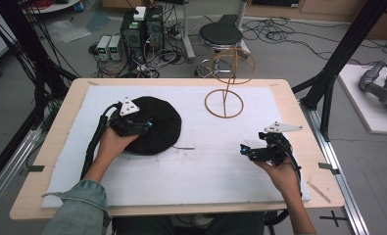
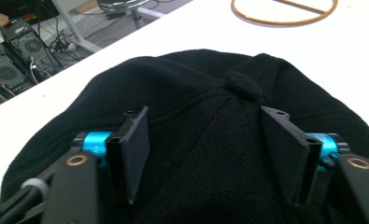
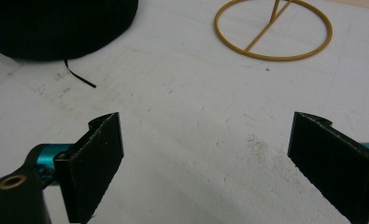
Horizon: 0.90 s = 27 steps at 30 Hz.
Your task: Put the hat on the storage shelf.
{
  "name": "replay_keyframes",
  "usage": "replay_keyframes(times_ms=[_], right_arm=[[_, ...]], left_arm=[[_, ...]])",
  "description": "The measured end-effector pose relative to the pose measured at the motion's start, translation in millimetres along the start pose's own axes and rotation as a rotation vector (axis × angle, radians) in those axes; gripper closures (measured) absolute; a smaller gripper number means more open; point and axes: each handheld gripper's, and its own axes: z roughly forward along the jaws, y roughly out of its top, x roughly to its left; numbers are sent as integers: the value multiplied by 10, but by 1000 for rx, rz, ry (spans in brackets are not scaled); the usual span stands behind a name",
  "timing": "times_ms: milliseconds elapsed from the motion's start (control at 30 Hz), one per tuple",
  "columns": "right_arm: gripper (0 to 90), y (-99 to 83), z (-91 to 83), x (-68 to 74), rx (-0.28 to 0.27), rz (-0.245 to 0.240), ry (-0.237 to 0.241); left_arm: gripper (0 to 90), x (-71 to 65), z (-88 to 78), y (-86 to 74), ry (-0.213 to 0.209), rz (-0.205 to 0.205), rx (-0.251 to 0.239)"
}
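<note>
A black cloth hat (image 1: 154, 125) lies flat on the white table cover, left of centre, with a thin black ribbon (image 1: 183, 148) trailing from its right edge. My left gripper (image 1: 144, 126) rests over the hat's left side. In the left gripper view its jaws stand open above the hat (image 2: 205, 135), either side of the crown below the top button (image 2: 242, 86). My right gripper (image 1: 243, 149) hovers open over bare cover at the right. In the right gripper view its jaws are wide apart, with the hat (image 3: 60, 25) far off at upper left.
A gold wire hat stand (image 1: 226, 85) stands at the back centre, its ring base (image 3: 273, 30) on the cover. A black stool (image 1: 220, 35) and computers (image 1: 142, 29) sit beyond the table's far edge. A black frame post (image 1: 328, 98) rises at the right.
</note>
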Motion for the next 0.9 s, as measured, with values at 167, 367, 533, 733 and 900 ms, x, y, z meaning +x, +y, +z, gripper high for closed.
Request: replay_keyframes(times_ms=[167,367,533,733,900], right_arm=[[102,0,0,-3,0,0,1],[102,-1,-5,-4,1,7,2],[102,0,-6,-9,0,7,2],[102,-2,-13,-21,-3,13,4],[102,0,-8,-28,-2,13,6]], left_arm=[[469,-17,22,-9,-5,17,14],[628,-30,40,-23,-23,45,27],[761,-31,34,-22,-40,65,26],[823,-37,-85,48,-36,75,-45],[825,7,-221,119,-39,50,-89]])
